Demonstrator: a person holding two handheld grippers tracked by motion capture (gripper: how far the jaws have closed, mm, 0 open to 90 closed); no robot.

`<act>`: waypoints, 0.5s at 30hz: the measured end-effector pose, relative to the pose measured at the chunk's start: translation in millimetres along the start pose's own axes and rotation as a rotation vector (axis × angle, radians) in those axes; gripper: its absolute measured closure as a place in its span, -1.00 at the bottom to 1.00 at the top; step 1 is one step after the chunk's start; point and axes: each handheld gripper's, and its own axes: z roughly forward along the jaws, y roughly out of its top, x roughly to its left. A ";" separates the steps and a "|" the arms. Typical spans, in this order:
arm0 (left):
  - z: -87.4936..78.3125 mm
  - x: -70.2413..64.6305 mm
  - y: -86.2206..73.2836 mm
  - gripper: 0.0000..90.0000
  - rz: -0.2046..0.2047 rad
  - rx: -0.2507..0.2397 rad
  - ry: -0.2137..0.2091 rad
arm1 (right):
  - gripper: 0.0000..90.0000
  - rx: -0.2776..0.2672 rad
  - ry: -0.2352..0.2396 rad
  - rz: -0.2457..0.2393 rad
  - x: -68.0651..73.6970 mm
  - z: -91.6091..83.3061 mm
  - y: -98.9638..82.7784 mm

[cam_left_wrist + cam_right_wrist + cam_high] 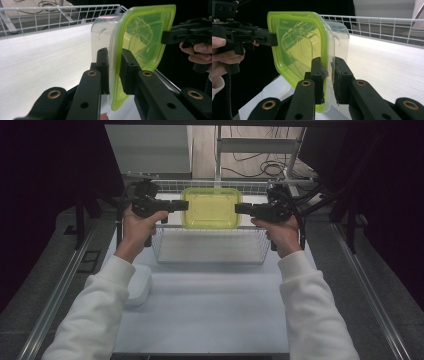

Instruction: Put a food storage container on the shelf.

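Above the white worktop and wire basket, left claw and right claw each pinch opposite rims of the green-lidded box (keeping it level, I judge).

A white surface is flanked by grey floor with metal rails. Beyond its far edge, cables are strewn across wooden flooring, and darkness is seen at both sides.

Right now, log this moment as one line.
left gripper: shut on box rim | right gripper: shut on box rim | box: lidded, held over basket
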 end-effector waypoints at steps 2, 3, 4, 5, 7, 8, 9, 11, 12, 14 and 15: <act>3.2 3.5 3.5 0.76 -0.002 0.006 0.000 | 0.75 0.010 -0.004 0.004 -3.4 2.0 3.9; 5.0 5.7 5.1 0.76 -0.004 0.010 -0.001 | 0.75 0.011 -0.008 0.006 -5.0 3.3 5.3; 6.8 7.9 6.8 0.76 -0.006 0.015 -0.002 | 0.75 0.013 -0.012 0.007 -6.5 4.5 6.6; 9.0 10.1 9.0 0.76 -0.007 0.021 -0.003 | 0.75 0.018 -0.014 0.012 -7.9 5.9 7.9; 13.1 14.3 13.8 0.76 -0.016 0.032 -0.003 | 0.75 0.024 -0.016 0.027 -12.4 8.9 10.4; 15.0 16.1 16.0 0.76 -0.019 0.036 -0.003 | 0.75 0.032 -0.016 0.045 -17.8 12.0 13.4; 16.9 17.7 17.8 0.76 -0.025 0.042 -0.004 | 0.75 0.032 -0.016 0.045 -17.8 12.0 13.4; 19.4 21.8 19.9 0.77 -0.042 0.048 -0.015 | 0.75 0.038 -0.006 0.073 -24.4 15.1 17.1; 20.3 23.6 20.1 0.77 -0.050 0.052 -0.021 | 0.75 0.038 -0.006 0.073 -24.4 15.1 17.1; 21.3 26.1 19.2 0.76 -0.061 0.052 -0.034 | 0.75 0.039 0.003 0.086 -27.1 15.7 17.9; 21.8 26.2 18.4 0.76 -0.063 0.053 -0.034 | 0.75 0.040 0.006 0.095 -27.4 15.6 17.7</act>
